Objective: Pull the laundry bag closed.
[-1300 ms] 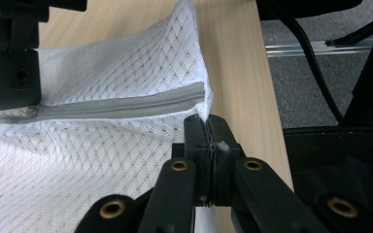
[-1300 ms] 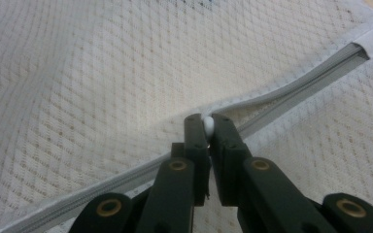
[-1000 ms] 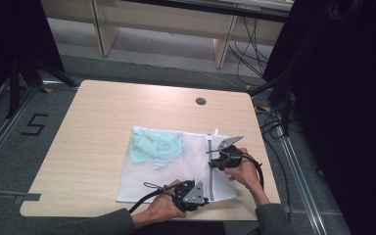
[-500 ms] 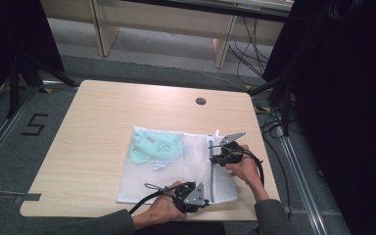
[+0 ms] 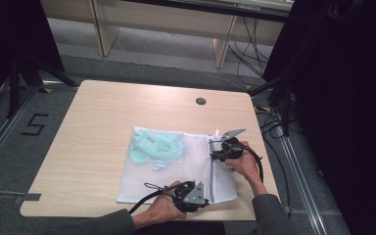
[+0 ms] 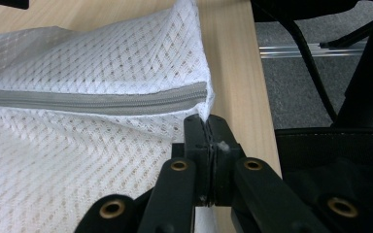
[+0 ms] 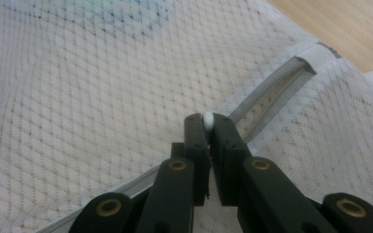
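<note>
White mesh laundry bag [image 5: 176, 171] lying flat on the near right part of the light wooden counter [image 5: 103, 127], its near edge close to the counter's front edge. Inside its far left part, a pale mint-green garment [image 5: 154, 147], seen through the mesh; a blur of green and blue at the top of the right gripper view. Grey zipper [image 6: 97, 99] running across the bag near its right end, from the far side to the near one; closed along the stretch seen in the left gripper view, parted toward the far end in the right gripper view.

Left gripper [image 6: 208, 128] at the bag's near right corner, jaws pressed together on the mesh edge just past the zipper's end, corner of the bag lifted slightly above the counter there. Held by the left hand [image 5: 164, 210] at the counter's front edge, cable looping over the mesh beside it.

Right gripper [image 7: 207, 127] over the zipper farther back, jaws clamped together on a small white zipper pull [image 7: 207, 120] sticking up between the tips. Right hand [image 5: 245, 164] behind it, near the counter's right edge, grey three-cornered plate on top.

Round dark cable hole [image 5: 200, 101] in the counter toward its far side, well apart from the bag. Grey floor around, a "5" mark [image 5: 33, 125] taped at the left, black cables [image 5: 274, 122] at the right
</note>
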